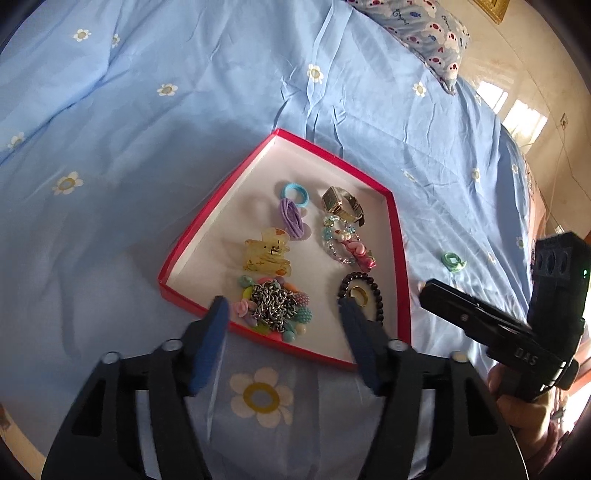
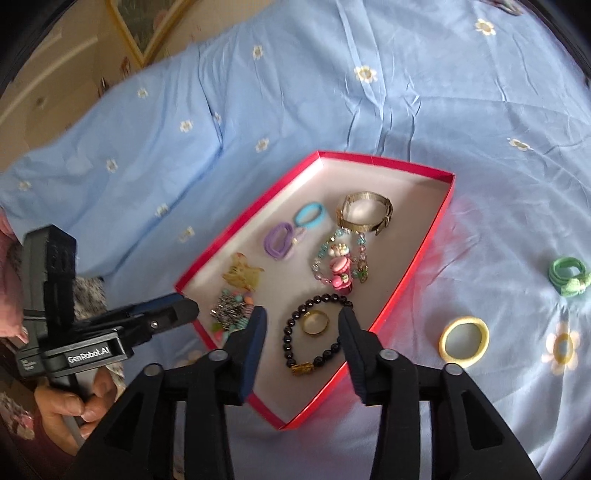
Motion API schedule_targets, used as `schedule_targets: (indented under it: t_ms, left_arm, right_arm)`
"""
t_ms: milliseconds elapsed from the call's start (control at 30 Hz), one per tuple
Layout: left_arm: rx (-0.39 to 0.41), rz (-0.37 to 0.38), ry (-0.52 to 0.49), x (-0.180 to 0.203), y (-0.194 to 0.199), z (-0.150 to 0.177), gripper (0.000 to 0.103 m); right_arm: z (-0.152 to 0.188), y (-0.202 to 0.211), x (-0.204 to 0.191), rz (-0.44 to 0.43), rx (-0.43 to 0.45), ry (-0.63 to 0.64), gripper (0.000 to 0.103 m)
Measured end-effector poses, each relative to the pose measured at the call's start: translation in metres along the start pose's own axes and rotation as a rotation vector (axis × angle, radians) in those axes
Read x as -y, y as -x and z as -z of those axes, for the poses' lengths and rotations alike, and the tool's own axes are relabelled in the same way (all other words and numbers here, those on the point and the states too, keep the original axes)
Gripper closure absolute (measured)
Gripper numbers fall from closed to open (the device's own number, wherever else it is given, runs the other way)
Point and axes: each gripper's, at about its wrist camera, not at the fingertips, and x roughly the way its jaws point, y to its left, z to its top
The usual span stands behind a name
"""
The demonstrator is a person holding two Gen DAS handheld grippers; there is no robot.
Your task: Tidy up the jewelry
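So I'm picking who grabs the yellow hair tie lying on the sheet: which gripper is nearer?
Right. The right gripper hovers over the box's near end, the yellow hair tie just off its right finger. The left gripper sits beyond the red box's far side.

- "GenRobot.AI" – white letters on the black body of the left gripper, read in the right wrist view.
- Small white print on the same body, left of that label – too small to read.
- "DAS" – raised black letters on the body of the right gripper, read upside down in the left wrist view.
- Cursive script on the patterned pillow at the top of the left wrist view, beside the fish and bunny prints – blurred, cannot be read.
- Face of the gold watch in the red box – no digits legible.
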Motion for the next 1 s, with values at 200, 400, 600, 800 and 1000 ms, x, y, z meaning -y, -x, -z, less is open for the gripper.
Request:
schedule_targets:
  t_ms: [200,400,600,800,1000]
  left_arm:
    - [0.046,0.008,0.020,0.001,0.013,0.008,0.022]
    - [0.092,-0.006,0.044,0.000,0.022,0.024,0.017]
    - [0.094,-0.050,0.010,0.006,0.024,0.041,0.014]
    - [0.106,-0.076,-0.027,0.011,0.031,0.049,0.012]
    - [0.150,-0.110,-0.071,0.019,0.051,0.039,0.007]
  right_arm:
    - [0.013,0.016,0.015,-0.089,0.055,-0.101,0.031]
    - [0.028,0.030,0.028,-0.198,0.123,-0.207,0.012]
    - [0.038,0.039,0.022,-0.227,0.156,-0.190,0.000]
    - [0.043,0.045,0.012,-0.191,0.167,-0.144,0.000]
    - [0.026,0.070,-0.005,-0.077,0.189,-0.027,0.000]
